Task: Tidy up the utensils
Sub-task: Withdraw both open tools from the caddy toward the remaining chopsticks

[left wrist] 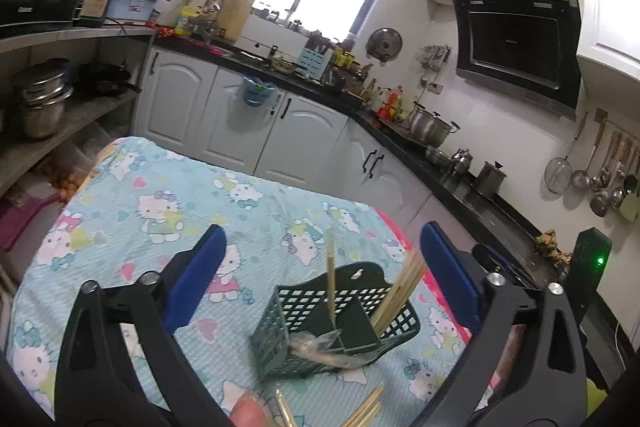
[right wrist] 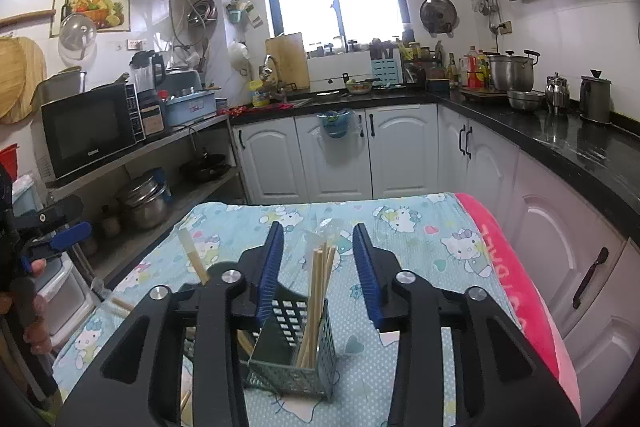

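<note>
Kitchen table under a cartoon-cat cloth (left wrist: pixel 168 195), green utensil basket (left wrist: pixel 296 343) near its right edge holding chopsticks (right wrist: pixel 316 291), left gripper (left wrist: pixel 320 275) fingers spread wide above it, right gripper (right wrist: pixel 318 263) hovering with fingers apart around the chopstick tops, empty.

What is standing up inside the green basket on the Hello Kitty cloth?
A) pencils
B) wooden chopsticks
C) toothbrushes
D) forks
B: a bundle of pale wooden chopsticks leans upright in one compartment of the green utensil basket, with the open right claw just above them.
</note>
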`<state>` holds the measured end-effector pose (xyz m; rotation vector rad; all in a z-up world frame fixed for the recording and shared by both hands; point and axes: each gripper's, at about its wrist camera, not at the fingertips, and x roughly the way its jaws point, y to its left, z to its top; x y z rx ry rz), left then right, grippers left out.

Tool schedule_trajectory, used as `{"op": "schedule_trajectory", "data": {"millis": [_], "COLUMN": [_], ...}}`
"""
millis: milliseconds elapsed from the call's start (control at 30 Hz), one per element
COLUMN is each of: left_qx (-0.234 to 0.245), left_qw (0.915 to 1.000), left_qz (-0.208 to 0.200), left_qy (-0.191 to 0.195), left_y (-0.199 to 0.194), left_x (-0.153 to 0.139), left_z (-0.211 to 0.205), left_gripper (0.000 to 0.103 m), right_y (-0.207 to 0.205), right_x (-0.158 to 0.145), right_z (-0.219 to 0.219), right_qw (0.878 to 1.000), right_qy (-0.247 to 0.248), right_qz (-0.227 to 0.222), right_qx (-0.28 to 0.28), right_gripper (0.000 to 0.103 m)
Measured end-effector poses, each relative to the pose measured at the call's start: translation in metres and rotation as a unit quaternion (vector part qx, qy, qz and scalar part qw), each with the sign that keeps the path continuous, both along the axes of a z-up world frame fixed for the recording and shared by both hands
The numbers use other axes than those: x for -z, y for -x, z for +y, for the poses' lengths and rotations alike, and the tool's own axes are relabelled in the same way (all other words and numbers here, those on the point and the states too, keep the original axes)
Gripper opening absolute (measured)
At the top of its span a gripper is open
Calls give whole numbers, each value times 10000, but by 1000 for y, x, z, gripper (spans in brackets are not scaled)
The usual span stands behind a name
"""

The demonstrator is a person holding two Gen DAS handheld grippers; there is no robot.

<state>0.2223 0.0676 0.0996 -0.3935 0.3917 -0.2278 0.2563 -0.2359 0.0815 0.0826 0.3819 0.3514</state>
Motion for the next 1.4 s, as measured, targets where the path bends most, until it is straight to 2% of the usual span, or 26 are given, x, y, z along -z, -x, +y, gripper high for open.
{"op": "schedule_trajectory", "data": {"millis": [200,633,967,1400], "left_qx": [-143,-216,-115,-69], "left_qw": [9999,9990,9994,9983], "left_qz": [55,324,314,584], "left_qy": [56,206,93,-33], "left_y": [14,41,58,70], "left_x": [3,18,19,37], "left_z": [11,22,19,18], "left_gripper": [93,93,93,93], "right_y": [11,34,50,72], "right_x": [-1,4,13,35], "right_z": [-5,-10,0,21], "right_qw": [10000,9999,9991,9958], "right_qy": [7,74,203,395], "right_qz": [32,134,278,574], "right_qx": [29,-18,-244,-587], "right_gripper": [45,49,51,52]}}
